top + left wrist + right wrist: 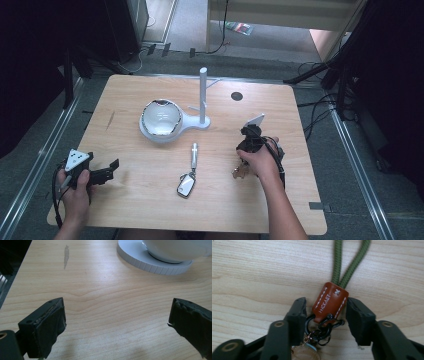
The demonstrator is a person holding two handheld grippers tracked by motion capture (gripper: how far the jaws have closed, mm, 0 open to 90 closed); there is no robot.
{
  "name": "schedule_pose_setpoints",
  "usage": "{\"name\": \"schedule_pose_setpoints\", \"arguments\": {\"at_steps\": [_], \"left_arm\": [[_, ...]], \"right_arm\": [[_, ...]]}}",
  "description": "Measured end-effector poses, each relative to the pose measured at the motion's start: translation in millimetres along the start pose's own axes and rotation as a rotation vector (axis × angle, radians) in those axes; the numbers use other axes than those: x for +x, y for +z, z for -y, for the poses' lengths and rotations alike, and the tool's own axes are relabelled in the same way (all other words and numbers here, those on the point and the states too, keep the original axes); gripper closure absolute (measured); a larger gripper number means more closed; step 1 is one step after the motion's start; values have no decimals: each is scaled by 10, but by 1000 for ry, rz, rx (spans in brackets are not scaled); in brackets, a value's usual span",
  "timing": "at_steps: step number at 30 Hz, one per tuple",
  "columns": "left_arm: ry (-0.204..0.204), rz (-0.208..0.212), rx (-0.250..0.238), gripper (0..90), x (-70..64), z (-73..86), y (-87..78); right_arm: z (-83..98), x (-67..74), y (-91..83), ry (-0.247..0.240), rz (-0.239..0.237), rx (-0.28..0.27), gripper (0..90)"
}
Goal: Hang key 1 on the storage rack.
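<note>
Two black jaws of my right gripper [325, 312] stand on either side of the brown leather tag [330, 302] of a keychain that lies flat on the table [249, 277]. The tag sits between them, a little nearer to the jaw on the right side of the right gripper view; on the left side I see a narrow gap of wood between jaw and leather. On the other side the jaw seems to come just to the edge of the tag, but I cannot tell if it presses. So I call these jaws apart, partly closed around the tag and not yet clamped on it. From the tag a green cord [348, 262] runs away from me in two strands, and black rings [324, 327] hang from its near end, low between the jaws.

In the high view my right gripper [252, 137] stands at the right part of the table, with the keys [240, 171] just beside my right hand [262, 162].

My left gripper [116, 315] has its jaws wide apart over bare wood, with nothing between them. Ahead of it are the white round base [140, 258] and the bowl [175, 250] on it.
</note>
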State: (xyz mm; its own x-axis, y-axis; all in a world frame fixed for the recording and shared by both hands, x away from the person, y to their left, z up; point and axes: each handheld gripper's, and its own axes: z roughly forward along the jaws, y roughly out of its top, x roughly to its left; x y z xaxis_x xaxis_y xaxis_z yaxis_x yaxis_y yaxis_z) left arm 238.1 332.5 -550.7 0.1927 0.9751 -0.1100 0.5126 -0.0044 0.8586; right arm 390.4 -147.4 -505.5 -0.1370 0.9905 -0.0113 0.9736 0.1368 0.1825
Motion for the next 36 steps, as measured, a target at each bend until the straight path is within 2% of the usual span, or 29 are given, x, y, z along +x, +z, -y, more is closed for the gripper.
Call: {"name": "schedule_pose_setpoints", "arguments": {"at_steps": [4, 7, 13, 21, 23, 24, 32, 36], "left_arm": [[0, 2, 0, 14, 1, 0, 1], [-1, 2, 1, 14, 2, 0, 0], [-3, 2, -1, 14, 2, 1, 0], [-7, 8, -3, 14, 10, 1, 1], [-9, 8, -4, 14, 10, 1, 0], [-9, 9, -4, 14, 10, 2, -1], [-10, 11, -4, 14, 16, 1, -1], [-9, 10, -4, 14, 11, 1, 0]], "right_arm": [[0, 17, -2, -8, 2, 16, 634], [-2, 24, -5, 8, 2, 20, 671], [5, 39, -9, 9, 8, 15, 692], [50, 31, -11, 13, 0, -21, 701], [72, 29, -9, 13, -2, -46, 705], [102, 28, -6, 19, -2, -83, 706], [164, -1, -4, 19, -7, -150, 708], [213, -34, -66, 17, -42, -225, 707]]}}
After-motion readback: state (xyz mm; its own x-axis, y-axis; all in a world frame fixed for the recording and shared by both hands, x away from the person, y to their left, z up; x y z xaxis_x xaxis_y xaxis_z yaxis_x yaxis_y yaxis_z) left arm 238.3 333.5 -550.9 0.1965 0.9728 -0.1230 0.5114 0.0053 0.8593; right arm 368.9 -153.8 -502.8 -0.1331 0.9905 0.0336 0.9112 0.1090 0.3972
